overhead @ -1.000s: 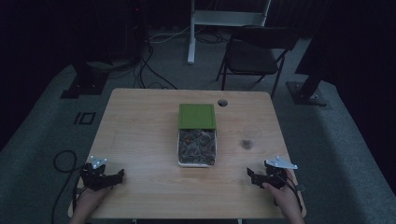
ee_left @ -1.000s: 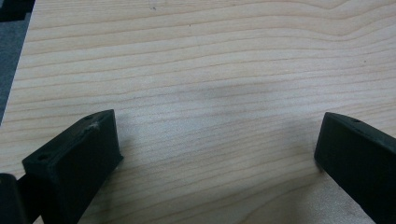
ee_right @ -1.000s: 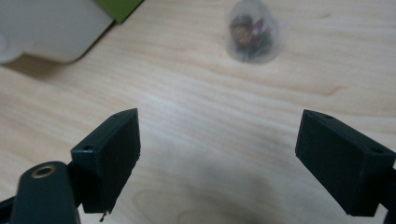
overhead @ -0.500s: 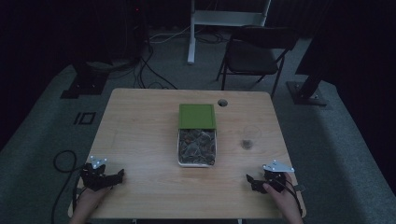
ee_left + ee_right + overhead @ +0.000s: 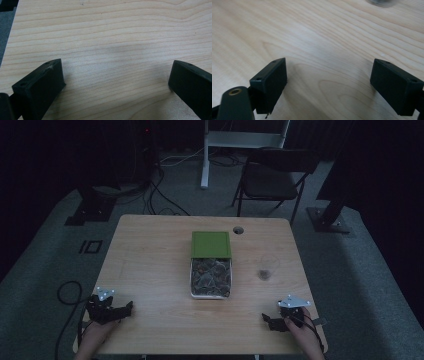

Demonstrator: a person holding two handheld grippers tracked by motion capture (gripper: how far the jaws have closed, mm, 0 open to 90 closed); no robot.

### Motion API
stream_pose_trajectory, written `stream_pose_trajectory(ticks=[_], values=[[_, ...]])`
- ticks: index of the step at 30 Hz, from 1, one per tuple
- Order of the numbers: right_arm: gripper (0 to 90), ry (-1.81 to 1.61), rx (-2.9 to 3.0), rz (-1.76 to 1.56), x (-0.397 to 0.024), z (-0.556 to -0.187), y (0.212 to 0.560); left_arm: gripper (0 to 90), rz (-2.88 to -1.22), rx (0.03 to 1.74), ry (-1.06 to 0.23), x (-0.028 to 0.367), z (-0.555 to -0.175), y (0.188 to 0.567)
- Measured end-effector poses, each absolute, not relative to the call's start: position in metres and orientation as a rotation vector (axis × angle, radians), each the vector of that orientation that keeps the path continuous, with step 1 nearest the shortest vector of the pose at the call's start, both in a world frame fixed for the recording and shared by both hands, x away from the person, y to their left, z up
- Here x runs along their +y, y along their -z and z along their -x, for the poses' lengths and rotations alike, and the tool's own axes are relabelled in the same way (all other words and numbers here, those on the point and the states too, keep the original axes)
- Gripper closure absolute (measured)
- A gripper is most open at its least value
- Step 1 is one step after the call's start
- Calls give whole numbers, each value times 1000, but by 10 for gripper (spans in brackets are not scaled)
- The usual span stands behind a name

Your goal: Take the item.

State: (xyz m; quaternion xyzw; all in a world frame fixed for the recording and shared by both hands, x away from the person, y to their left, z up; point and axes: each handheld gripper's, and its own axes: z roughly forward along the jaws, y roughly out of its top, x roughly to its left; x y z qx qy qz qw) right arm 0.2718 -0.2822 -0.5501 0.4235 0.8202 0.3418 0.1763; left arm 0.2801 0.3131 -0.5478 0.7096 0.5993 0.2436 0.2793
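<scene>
We rest both black two-jaw claws, left [image 5: 120, 310] and right [image 5: 270, 322], released at the pale wooden bench's [image 5: 150, 265] near corners; a rectangular metal tray [image 5: 210, 279] under a green lid [image 5: 210, 244] sits mid-bench.

the high view looks forward and down over the whole tabletop [image 5: 150, 265]; both gripper views sit close above its wood (the shared surface), looking between their own fingers [image 5: 40, 85].

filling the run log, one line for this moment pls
left gripper: open, empty | right gripper: open, empty | tray: mid-table, green lid slid back | glass: untouched
</scene>
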Motion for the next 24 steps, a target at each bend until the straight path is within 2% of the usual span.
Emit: stream_pose_trajectory(ticks=[24], values=[[116,-1013,2342,-1141,-283,-270,553,5,-1903,1607,-654,313,-280,548]])
